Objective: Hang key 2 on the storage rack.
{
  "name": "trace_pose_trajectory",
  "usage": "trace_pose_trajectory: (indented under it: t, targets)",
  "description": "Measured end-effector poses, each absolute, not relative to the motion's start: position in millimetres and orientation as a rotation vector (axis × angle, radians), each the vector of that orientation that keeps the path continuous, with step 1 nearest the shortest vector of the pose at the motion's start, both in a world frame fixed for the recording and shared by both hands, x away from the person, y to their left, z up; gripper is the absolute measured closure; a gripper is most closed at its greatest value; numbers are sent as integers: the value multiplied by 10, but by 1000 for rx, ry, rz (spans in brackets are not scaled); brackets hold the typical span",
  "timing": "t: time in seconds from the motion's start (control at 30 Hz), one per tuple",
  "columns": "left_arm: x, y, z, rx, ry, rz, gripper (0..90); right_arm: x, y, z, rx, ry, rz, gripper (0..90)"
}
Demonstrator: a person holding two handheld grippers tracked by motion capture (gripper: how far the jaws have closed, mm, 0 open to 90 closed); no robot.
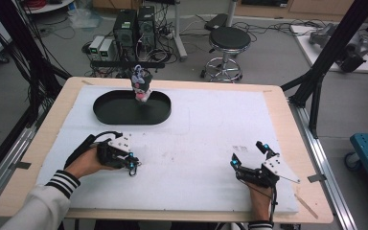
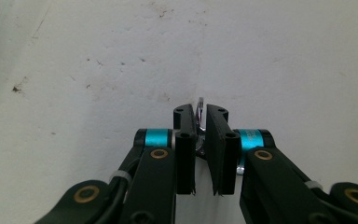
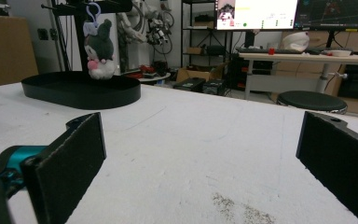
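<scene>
A white foam-covered wooden table (image 1: 211,124) is seen in a lab, with a black round stool (image 1: 228,39) and computer towers (image 1: 135,26) on the floor behind it.

The left gripper (image 1: 133,165) is held low over the white sheet at the near left, its jaws drawn almost together on a small, thin, shiny metallic piece (image 2: 200,116), which is seen clamped between the black pads (image 2: 219,140) in the left gripper view; what the piece is cannot be told. The right gripper (image 1: 249,154) is rested at the near right with its jaws spread wide and nothing between them. A black oval tray (image 1: 106,112) is set at the far left of the sheet, and a small plush toy with a dark hood and pink face (image 1: 141,85) is stood upright at its far rim.
</scene>
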State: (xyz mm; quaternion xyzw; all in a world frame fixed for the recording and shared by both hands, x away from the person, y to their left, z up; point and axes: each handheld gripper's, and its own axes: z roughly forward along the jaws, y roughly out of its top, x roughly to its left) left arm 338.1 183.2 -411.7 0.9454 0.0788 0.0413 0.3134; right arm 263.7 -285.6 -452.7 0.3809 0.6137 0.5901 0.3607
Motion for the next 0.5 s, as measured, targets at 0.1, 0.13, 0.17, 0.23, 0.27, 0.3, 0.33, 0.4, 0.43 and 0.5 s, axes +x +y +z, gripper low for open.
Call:
trace_pose_trajectory:
  t: [0.1,0.13,0.17,0.23,0.27,0.3,0.33,0.4,0.43,0.5]
  targets:
    - [3379,1833,-4113,2500,205,110,864,2638,-2856,-4527,979,1582,1519,5]
    - [3379,1832,-4119,2494,206,110,873,2638,-2856,-4527,980,1582,1520,5]
    - [3379,1832,-4119,2495,206,114,874,2637,-2855,-4527,982,1581,1521,5]
    - [3380,1832,-4117,2497,205,107,875,2637,-2856,-4527,982,1582,1520,5]
    - [3375,1832,-4116,2497,209,107,876,2638,-2856,-4527,980,1582,1519,5]
    - [3376,1832,-4116,2497,210,108,878,2638,-2856,-4527,980,1582,1520,5]
    - [3380,1832,-4117,2495,207,111,880,2637,-2856,-4527,982,1582,1520,5]
    - [3384,1837,-4111,2505,205,118,881,2637,-2854,-4527,983,1581,1522,5]
    - [3378,1835,-4115,2495,226,117,882,2637,-2855,-4527,982,1582,1522,5]
    - [3380,1839,-4109,2501,227,146,882,2638,-2855,-4527,981,1581,1522,5]
